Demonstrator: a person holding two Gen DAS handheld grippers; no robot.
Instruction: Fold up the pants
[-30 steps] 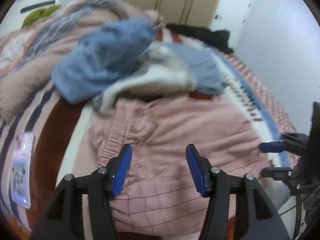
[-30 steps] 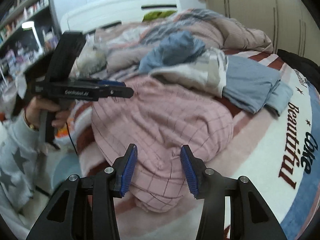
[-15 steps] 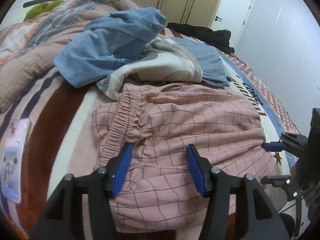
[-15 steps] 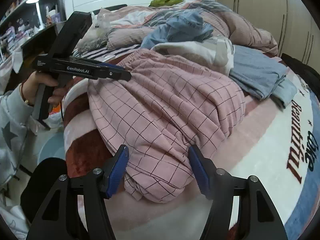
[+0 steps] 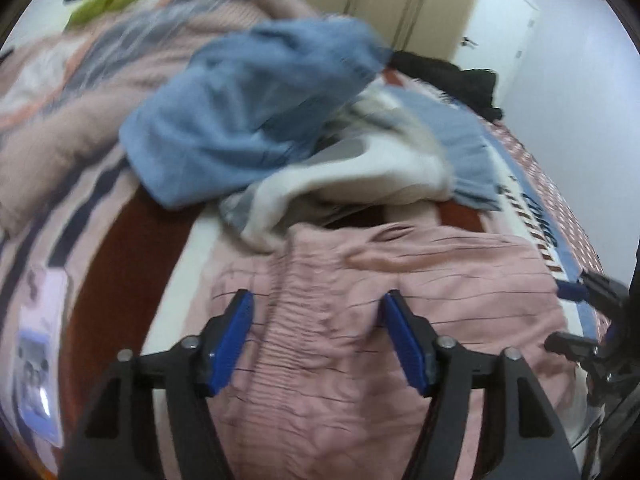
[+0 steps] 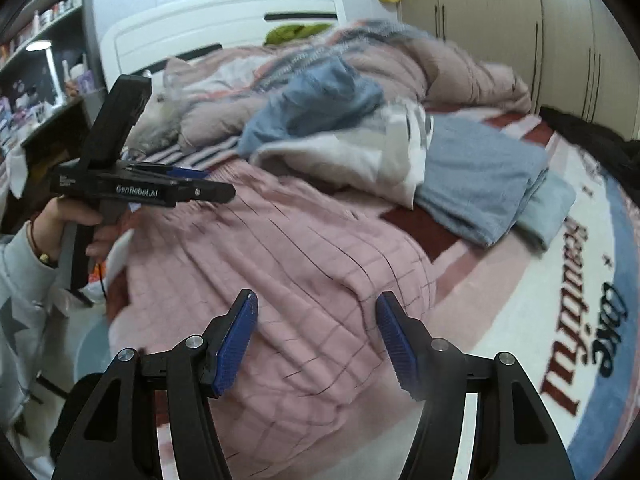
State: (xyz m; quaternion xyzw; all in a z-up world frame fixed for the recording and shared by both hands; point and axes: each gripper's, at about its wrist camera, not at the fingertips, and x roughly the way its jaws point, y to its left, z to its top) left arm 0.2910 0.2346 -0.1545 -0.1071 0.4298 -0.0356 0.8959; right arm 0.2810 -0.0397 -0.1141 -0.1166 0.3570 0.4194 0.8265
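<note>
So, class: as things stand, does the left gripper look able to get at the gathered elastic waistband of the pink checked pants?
Probably yes. The left gripper stands open right above the gathered waistband of the pink checked pants, with nothing lying between them. The blue garment sits further back, off the waistband.

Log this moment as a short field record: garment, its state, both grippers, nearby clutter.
garment: pink checked pants
state: bunched on the bed, elastic waistband toward the left gripper
left gripper: open, over the waistband, jaws just widened
right gripper: open, over the pants' other end, nothing gripped
clutter: blue jeans, folded blue towel
</note>
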